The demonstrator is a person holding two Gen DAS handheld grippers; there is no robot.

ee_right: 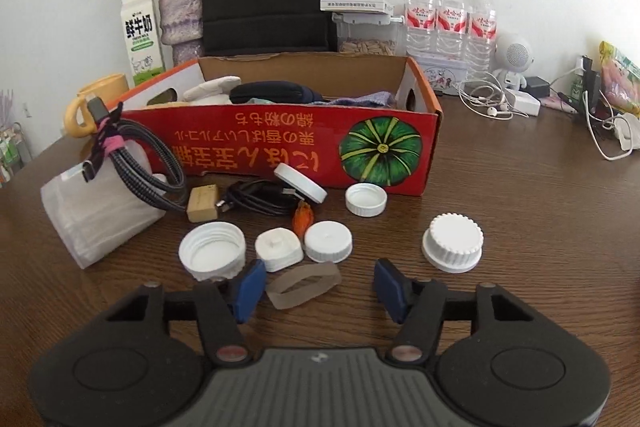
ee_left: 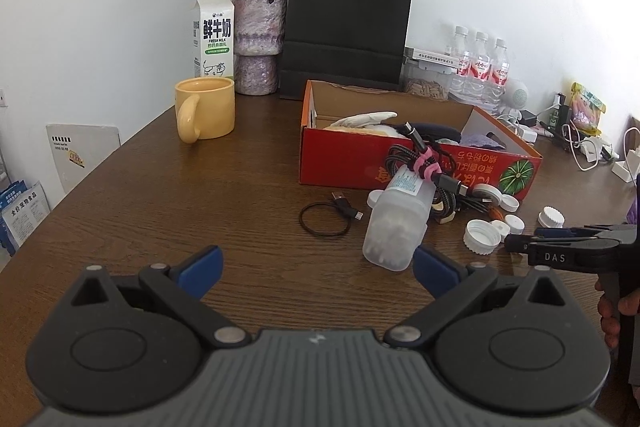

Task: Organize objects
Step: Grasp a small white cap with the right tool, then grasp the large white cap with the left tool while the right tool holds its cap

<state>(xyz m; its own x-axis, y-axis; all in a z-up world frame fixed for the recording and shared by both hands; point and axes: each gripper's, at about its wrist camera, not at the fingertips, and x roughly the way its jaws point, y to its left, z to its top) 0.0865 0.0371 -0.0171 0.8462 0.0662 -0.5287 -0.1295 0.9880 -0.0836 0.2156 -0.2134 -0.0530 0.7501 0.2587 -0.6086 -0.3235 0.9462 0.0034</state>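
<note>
Counted on the brown wooden tabletop (ee_right: 520,211): six white caps (ee_right: 453,242), three water bottles (ee_right: 450,15), one red cardboard box (ee_right: 280,151), one yellow mug (ee_left: 205,113), one milk carton (ee_left: 213,34), one black paper bag (ee_left: 347,27).

The right wrist view alone shows a translucent band (ee_right: 304,285) lying between the right tongs (ee_right: 316,287), which stand apart, pads clear of it.

The left wrist view alone shows a black ring (ee_left: 322,219) and the left tongs (ee_left: 318,267), apart and empty.

White walls behind.

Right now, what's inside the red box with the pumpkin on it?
In the red box: a white glove, a dark pouch and a purple-grey cloth. Its front wall hides whatever lies underneath them.
</note>
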